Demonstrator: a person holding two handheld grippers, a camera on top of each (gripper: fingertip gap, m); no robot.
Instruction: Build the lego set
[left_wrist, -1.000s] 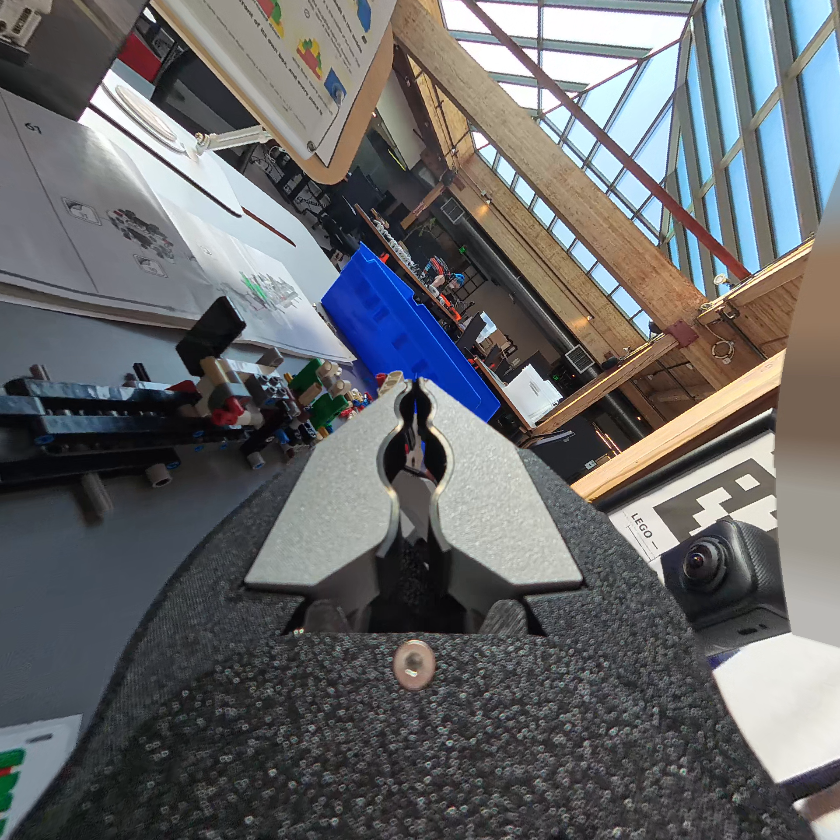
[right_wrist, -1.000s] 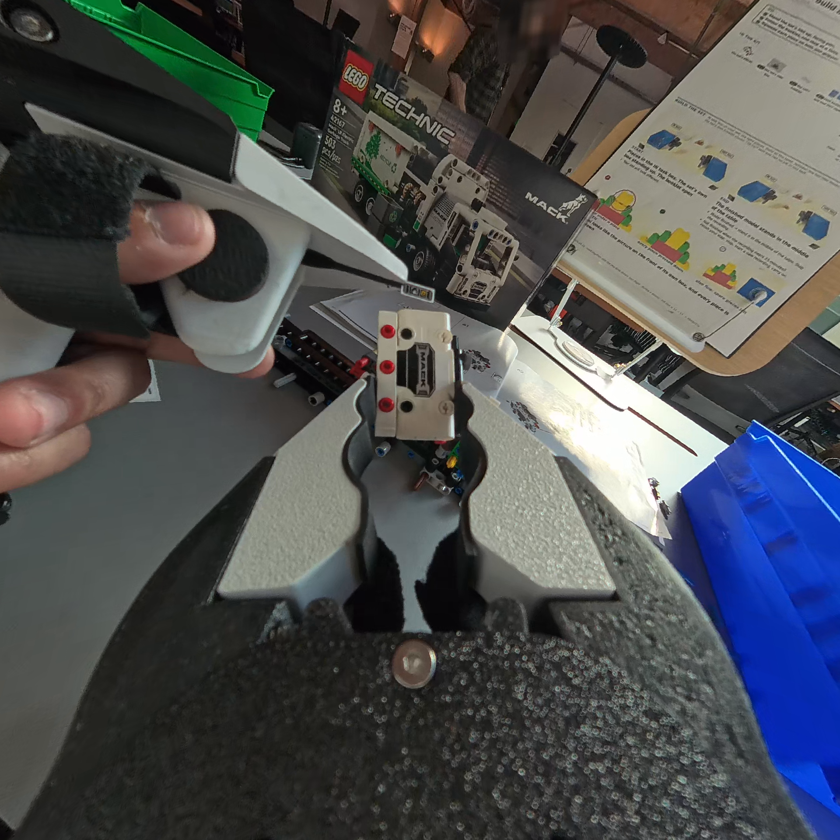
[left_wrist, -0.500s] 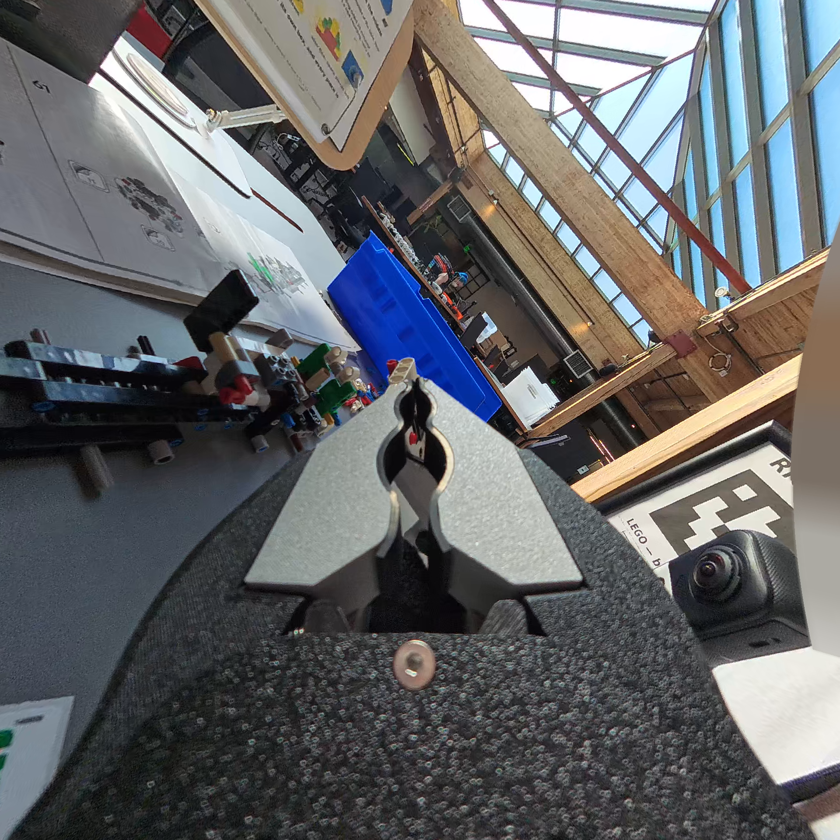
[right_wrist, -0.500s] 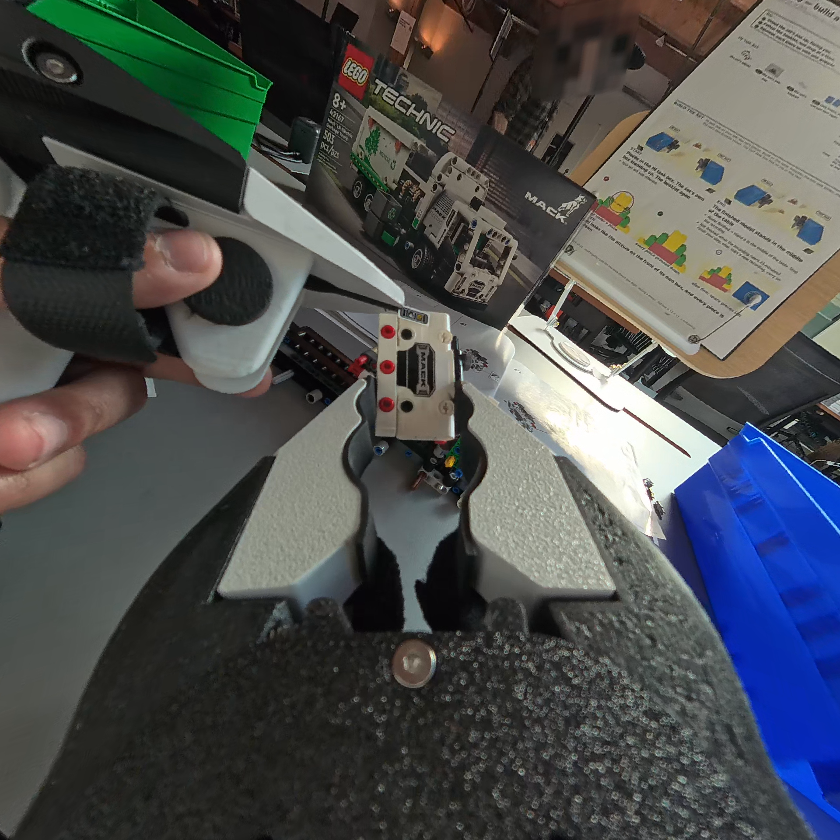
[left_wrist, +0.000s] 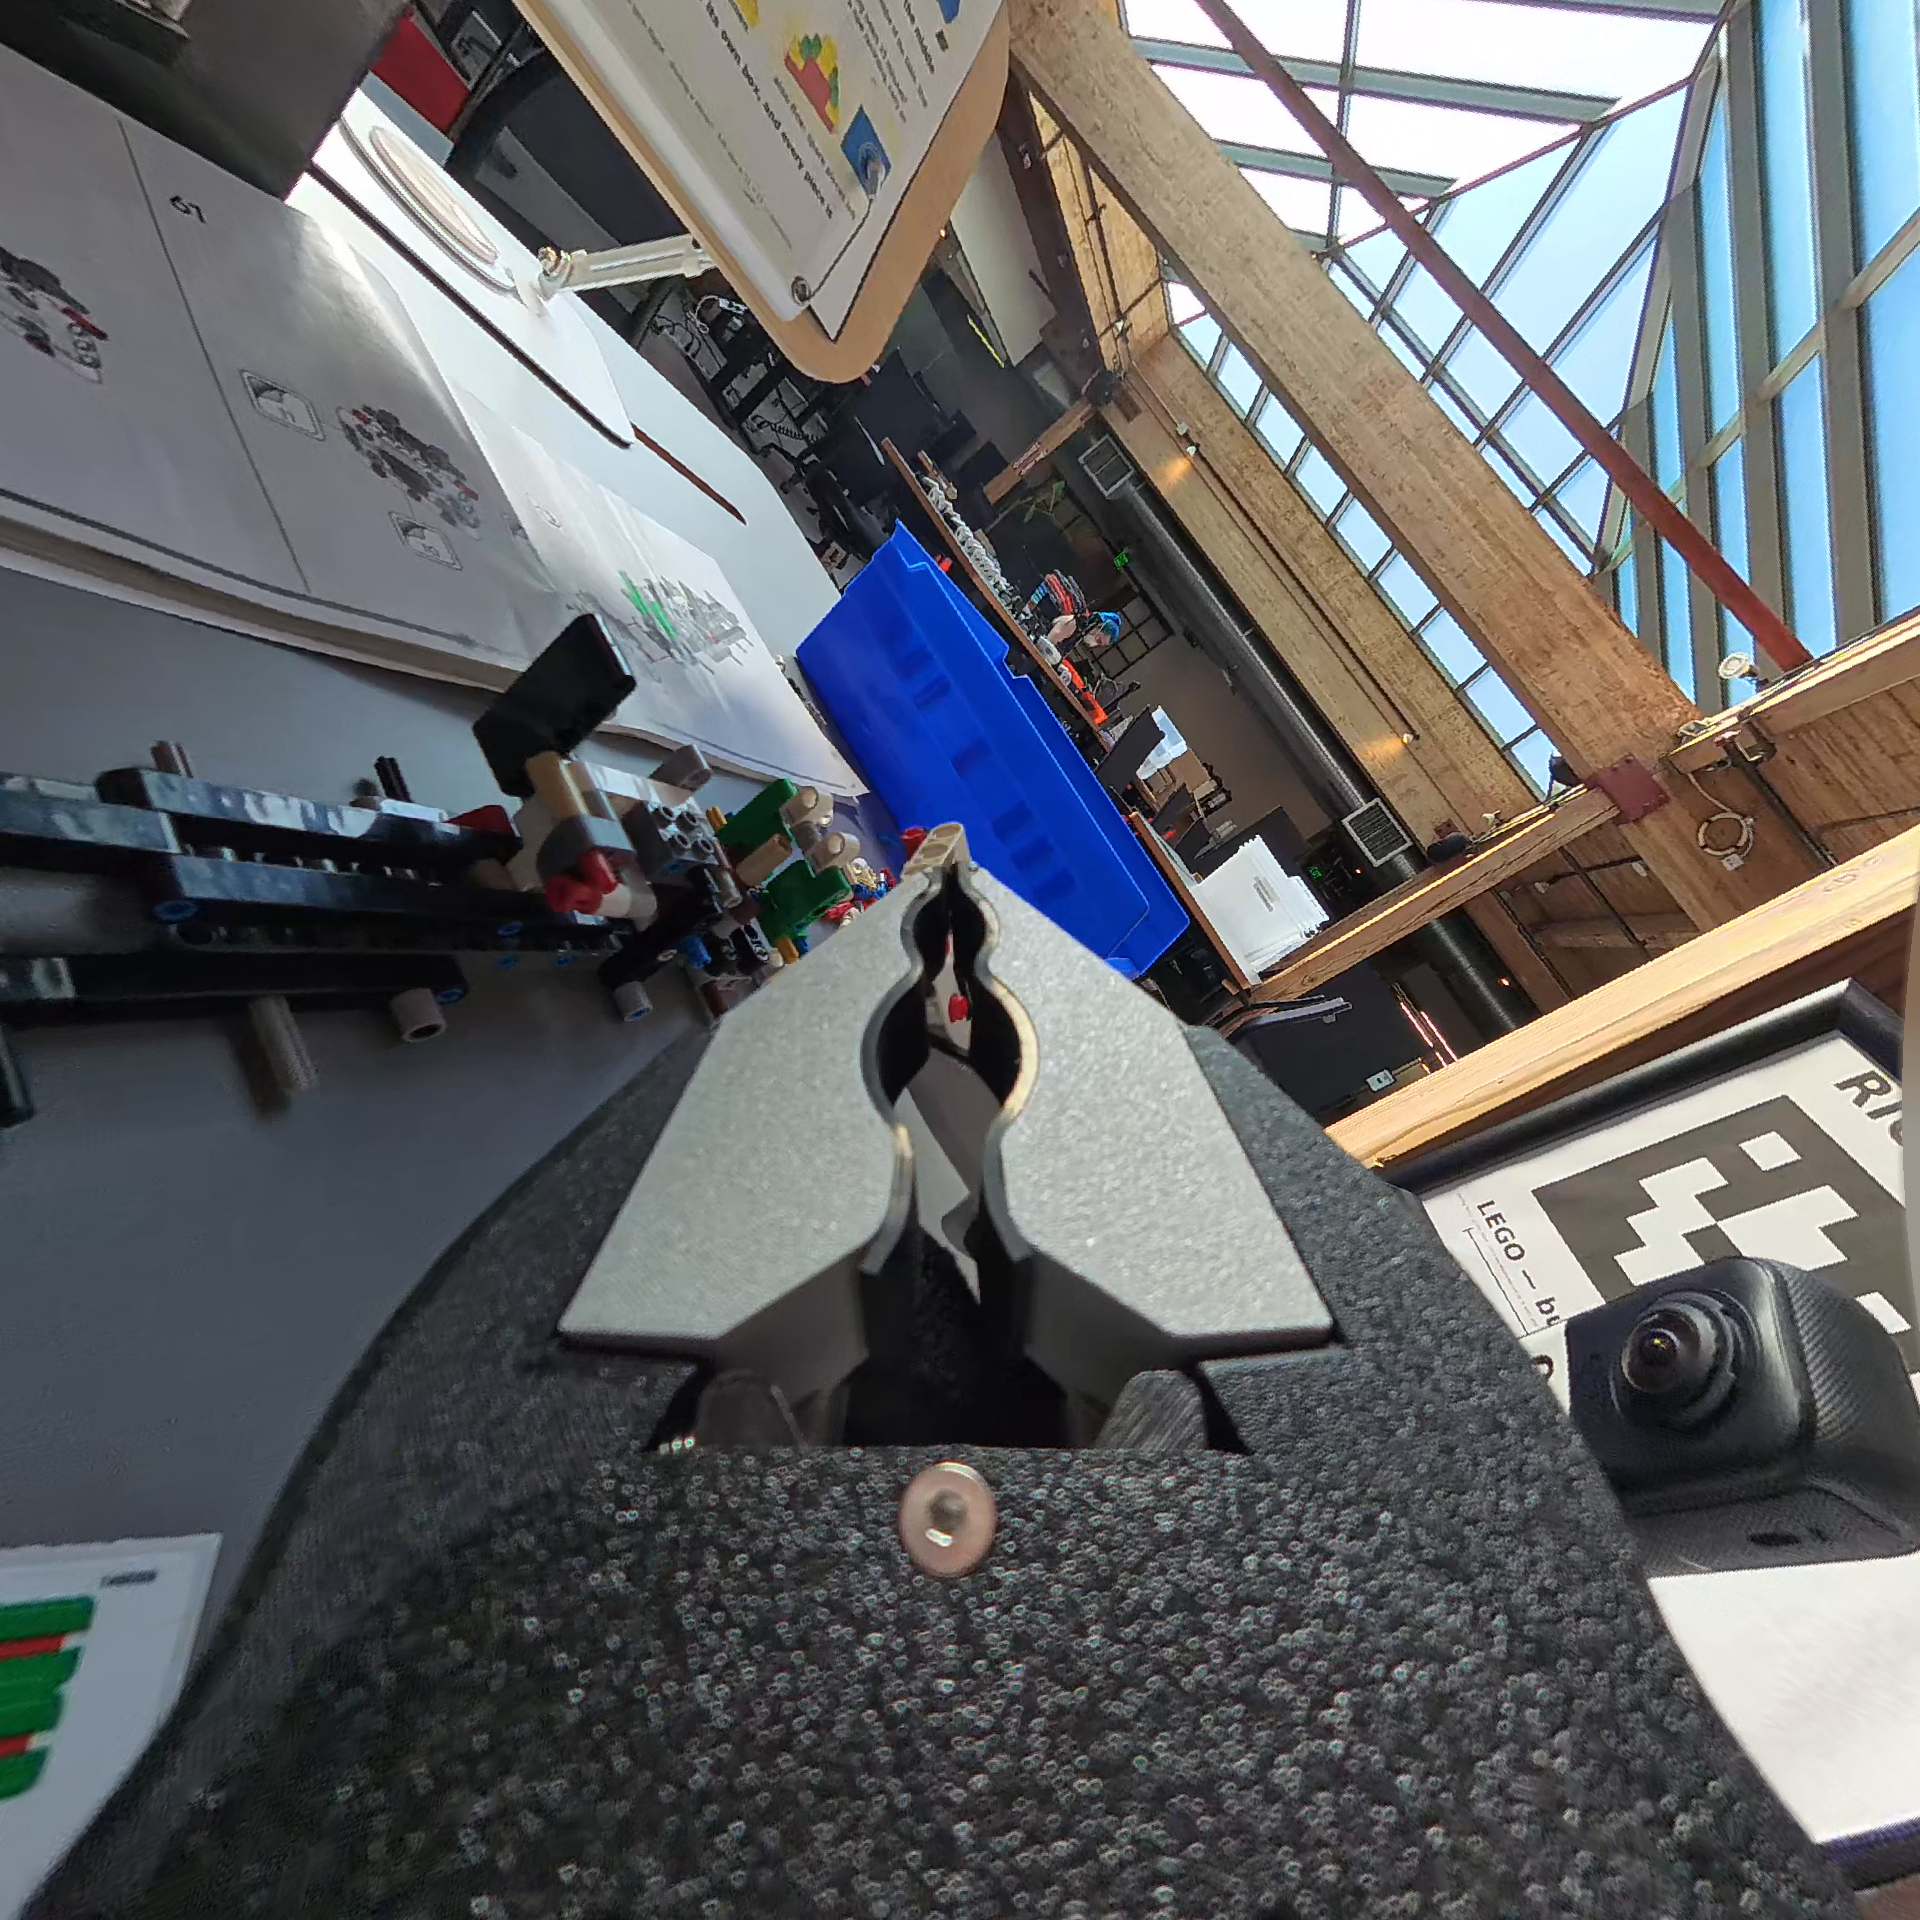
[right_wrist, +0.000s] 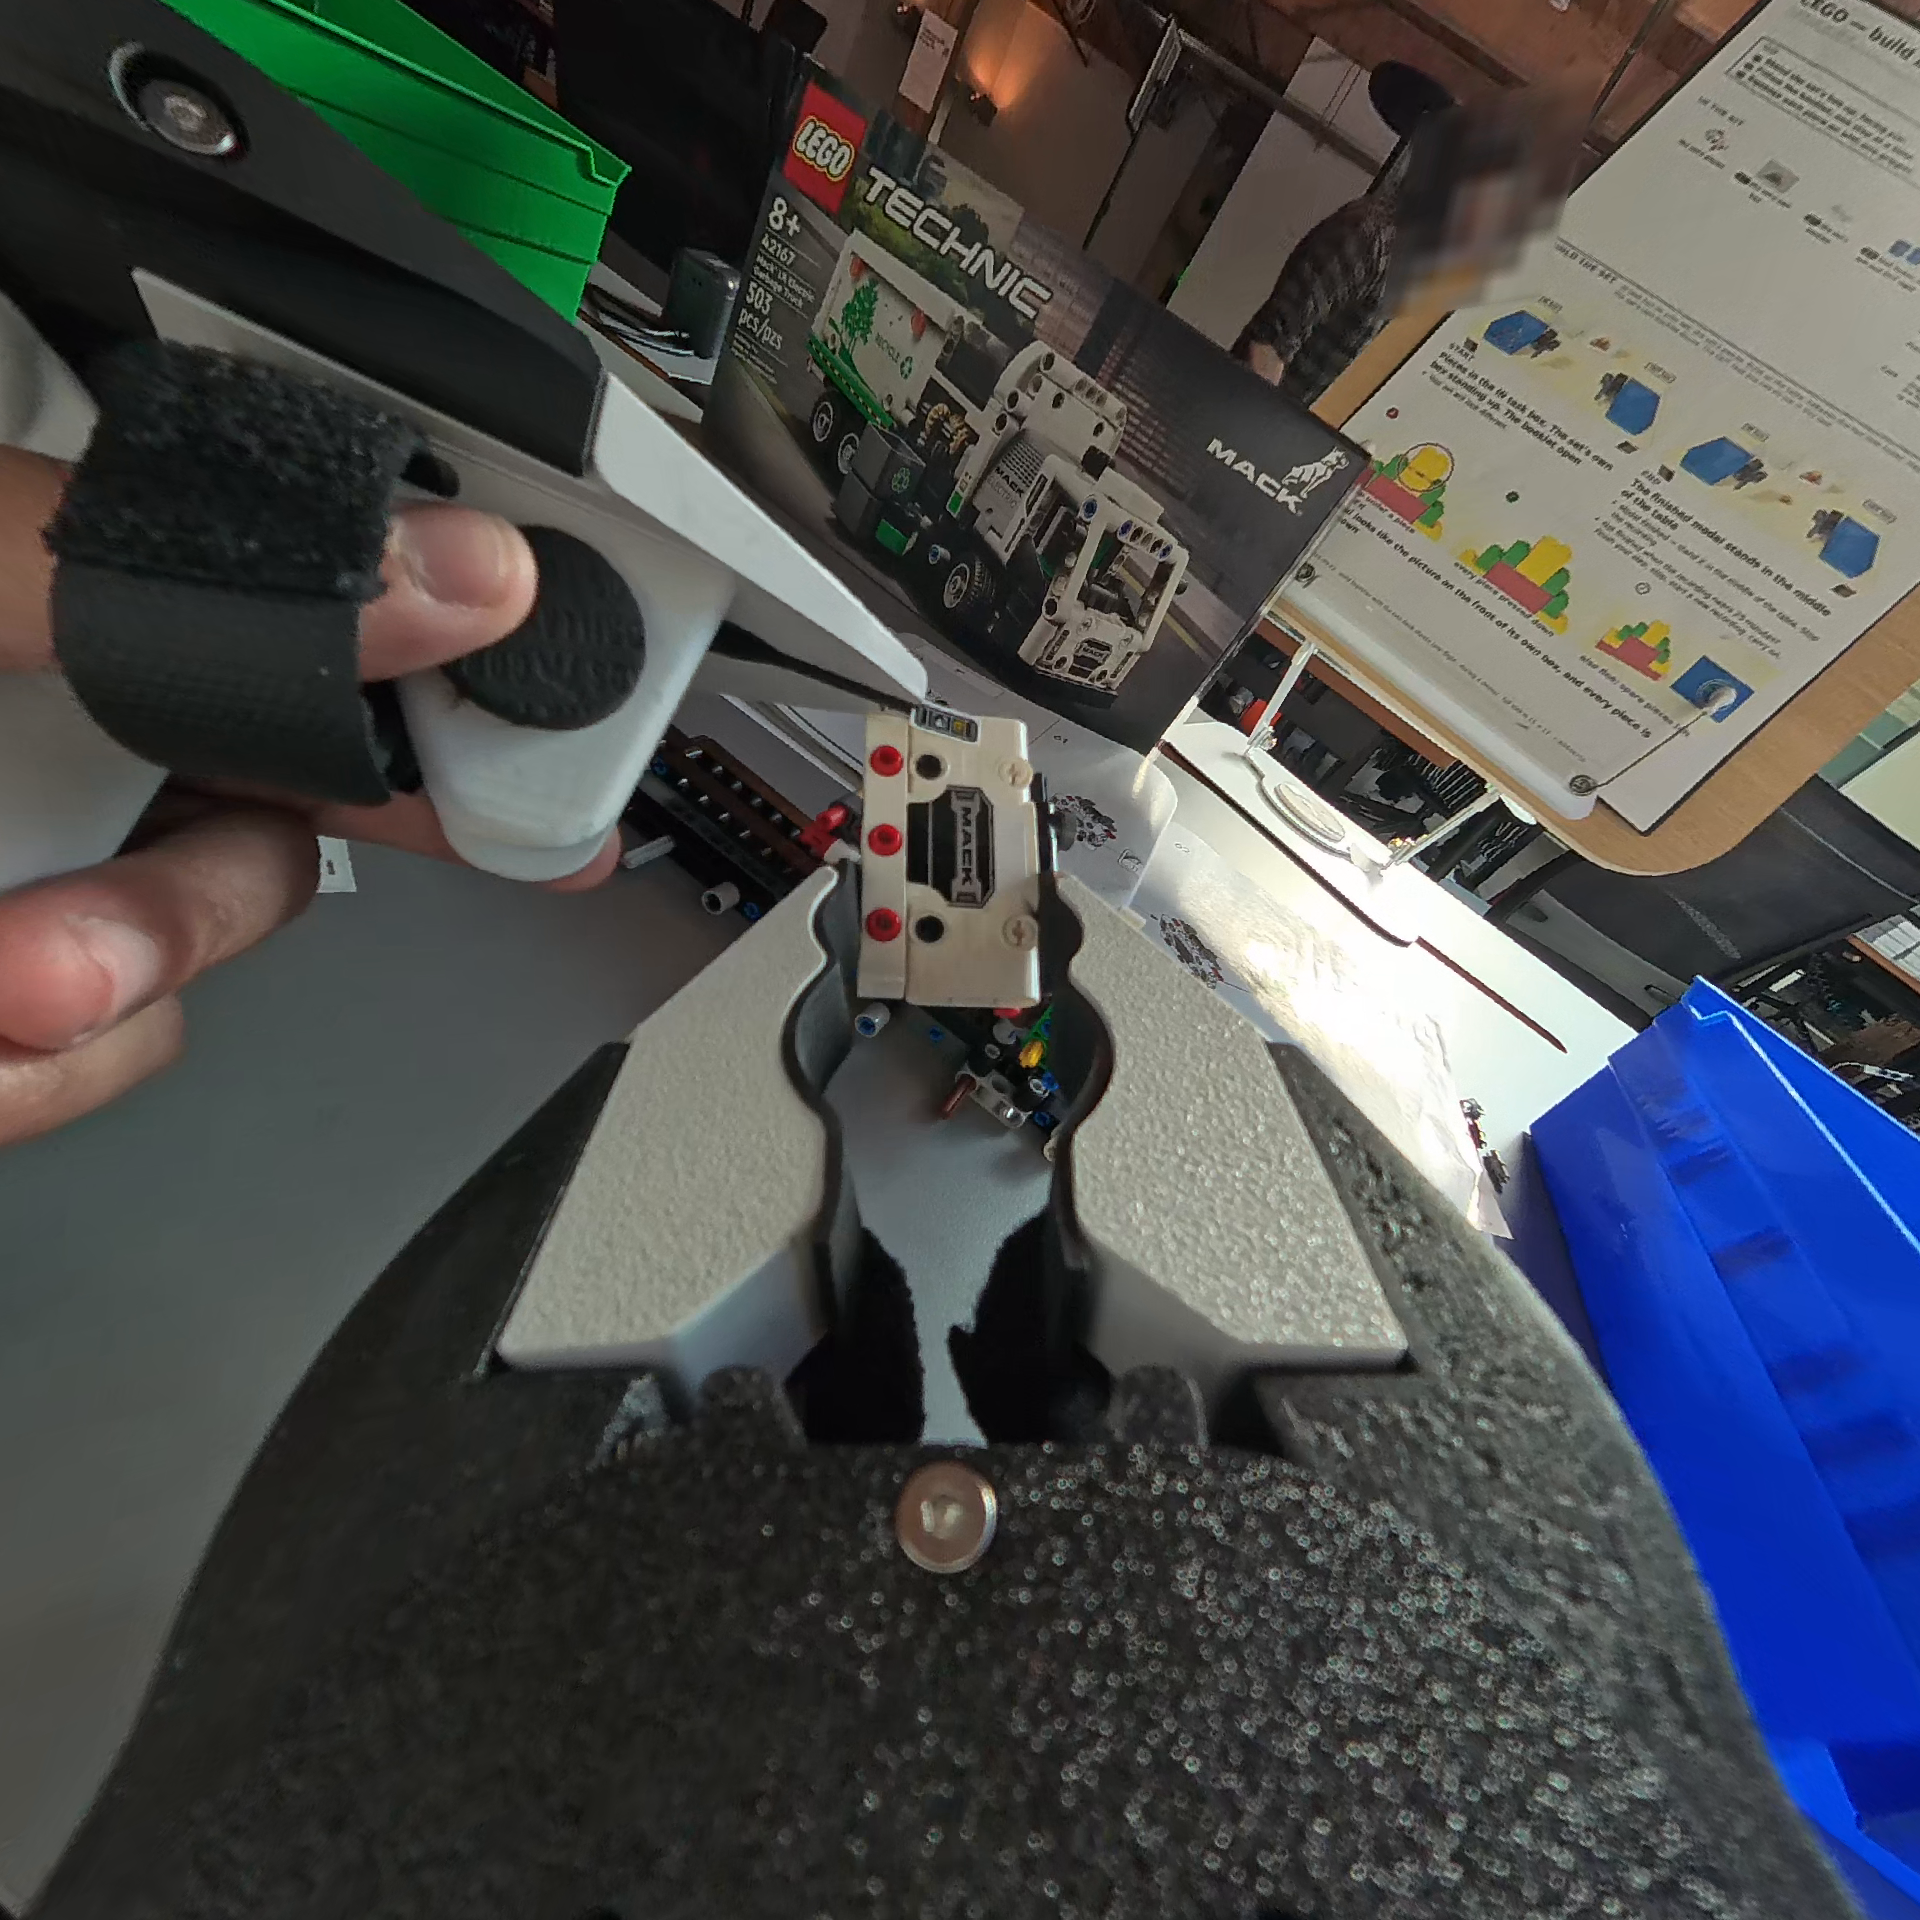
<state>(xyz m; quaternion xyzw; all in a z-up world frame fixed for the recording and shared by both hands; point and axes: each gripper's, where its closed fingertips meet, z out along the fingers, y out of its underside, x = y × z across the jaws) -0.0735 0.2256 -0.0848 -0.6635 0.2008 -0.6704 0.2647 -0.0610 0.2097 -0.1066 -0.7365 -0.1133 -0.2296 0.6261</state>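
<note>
Right tongs (right_wrist: 951, 914): gripping the white truck-grille block (right_wrist: 956, 862) by its sides, holding it above the grey worktop (right_wrist: 416, 1039).
Left tongs (left_wrist: 951, 883): closed tight, with the tips touching the block's top edge.
Nearby: a black beam frame (left_wrist: 260, 883) is lying on the worktop.

Each camera rides low behind its own fingers, close to the grey table (right_wrist: 312, 1195). The left wrist view is rolled sideways, looking along the tabletop and up at the skylight (left_wrist: 1714, 260). The right wrist view looks level toward the toy box (right_wrist: 1039, 436). Both catch the blue bin (left_wrist: 966, 748) and the open instruction booklet (left_wrist: 260, 416).
</note>
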